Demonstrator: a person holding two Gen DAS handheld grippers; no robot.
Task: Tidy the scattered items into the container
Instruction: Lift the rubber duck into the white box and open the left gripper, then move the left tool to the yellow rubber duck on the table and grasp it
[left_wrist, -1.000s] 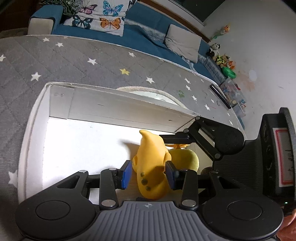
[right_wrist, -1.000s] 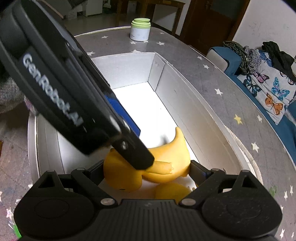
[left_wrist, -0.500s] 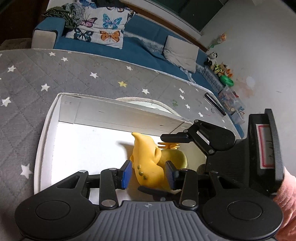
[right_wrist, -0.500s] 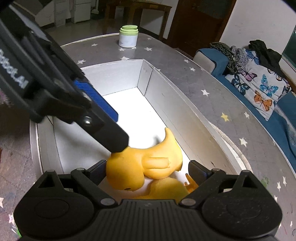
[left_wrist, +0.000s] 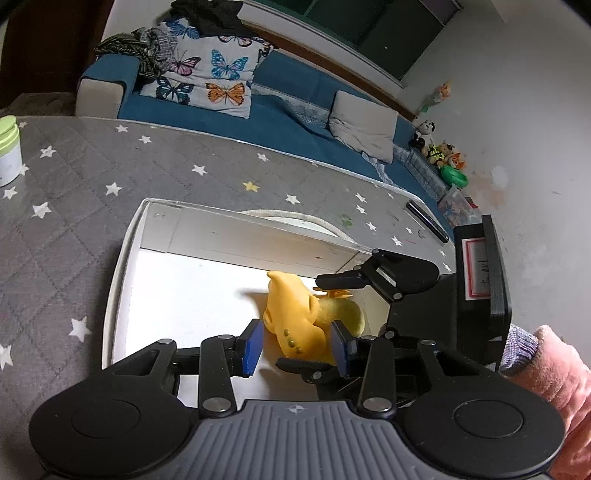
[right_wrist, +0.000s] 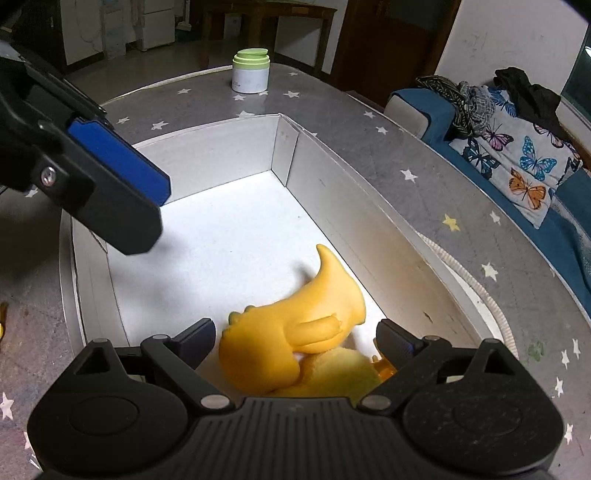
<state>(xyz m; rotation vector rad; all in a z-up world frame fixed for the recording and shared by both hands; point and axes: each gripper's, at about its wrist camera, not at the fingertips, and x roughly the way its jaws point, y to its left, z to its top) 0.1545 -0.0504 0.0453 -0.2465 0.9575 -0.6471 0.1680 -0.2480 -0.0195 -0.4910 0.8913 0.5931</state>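
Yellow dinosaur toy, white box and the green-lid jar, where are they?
yellow dinosaur toy (right_wrist: 295, 328): right wrist view, on its body.
white box (right_wrist: 321, 184): right wrist view, inner wall.
green-lid jar (right_wrist: 250, 74): right wrist view, its side.

Smooth matt rubbery orange toy (right_wrist: 295, 328), fuzzy yellow plush (right_wrist: 332, 373), white cardboard box (right_wrist: 229, 147), quilted grey cloth (left_wrist: 74, 206)

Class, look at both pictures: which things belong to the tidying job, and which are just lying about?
Job:
orange dinosaur
yellow plush
white box
left gripper
right gripper

Lying about:
jar
butterfly cushion
black remote
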